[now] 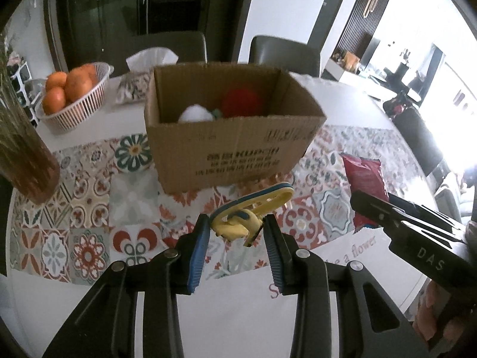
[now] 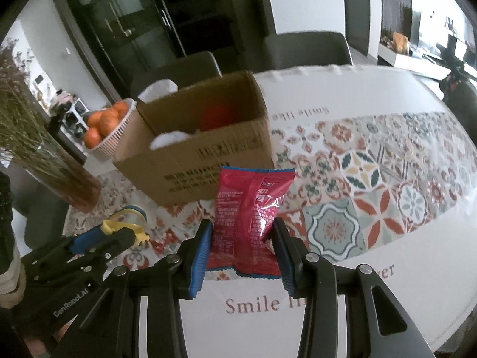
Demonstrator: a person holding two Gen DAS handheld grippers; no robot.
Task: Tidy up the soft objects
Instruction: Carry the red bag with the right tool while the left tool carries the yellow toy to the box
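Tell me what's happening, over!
Left gripper shut on yellow-blue toy. Right gripper shut on red packet. Cardboard box ahead, open, nothing blocking it.

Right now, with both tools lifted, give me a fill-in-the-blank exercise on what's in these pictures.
1. The right tool is shut on a ____ snack packet.
2. The left tool grips a yellow and ____ soft toy.
3. The cardboard box holds a white item and a ____ one.
4. The white basket holds ____.

Missing words: red; blue; red; oranges
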